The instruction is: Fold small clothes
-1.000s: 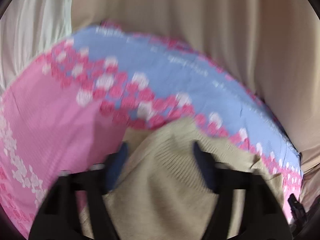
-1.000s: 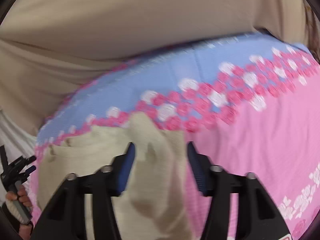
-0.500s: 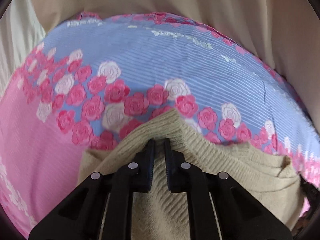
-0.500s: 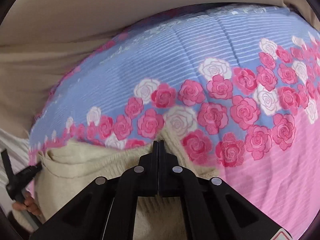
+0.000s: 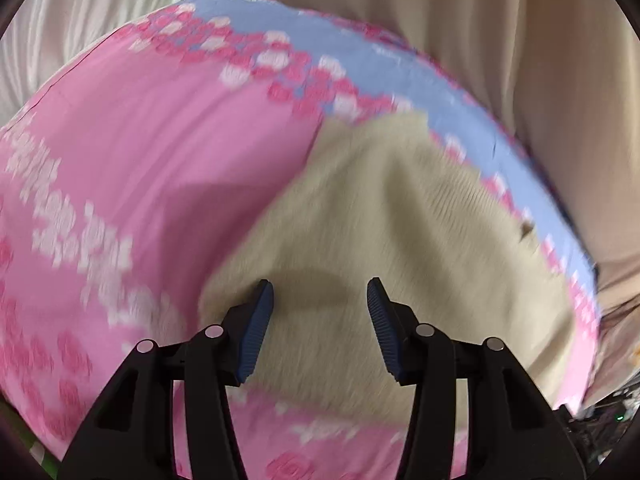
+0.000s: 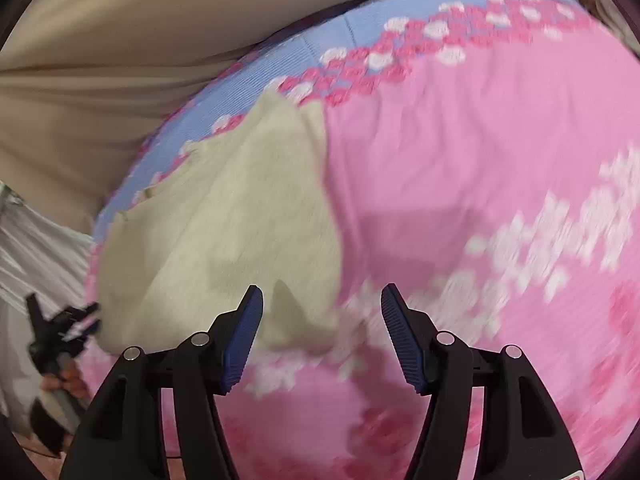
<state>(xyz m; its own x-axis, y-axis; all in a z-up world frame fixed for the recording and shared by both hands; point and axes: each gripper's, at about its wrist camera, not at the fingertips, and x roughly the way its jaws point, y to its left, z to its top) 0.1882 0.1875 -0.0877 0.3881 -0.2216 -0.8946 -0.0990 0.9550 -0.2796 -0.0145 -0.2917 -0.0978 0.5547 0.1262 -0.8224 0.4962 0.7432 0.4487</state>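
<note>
A beige knitted garment [image 5: 400, 248] lies folded on a pink and blue rose-print sheet [image 5: 140, 168]. My left gripper [image 5: 320, 312] is open and empty, raised above the garment's near part. In the right wrist view the same garment [image 6: 224, 232] lies left of centre on the sheet [image 6: 460, 168]. My right gripper [image 6: 322, 320] is open and empty, hovering over the garment's near right edge. Both views are blurred by motion.
Beige fabric [image 5: 520, 40] hangs behind the sheet's far edge, with white cloth [image 5: 80, 8] at the far left. The other gripper and the hand holding it [image 6: 56, 344] show at the left edge of the right wrist view.
Both grippers were shut on the garment's far edge half a second ago. Now both are open, have let go, and have pulled back toward me over the garment.
</note>
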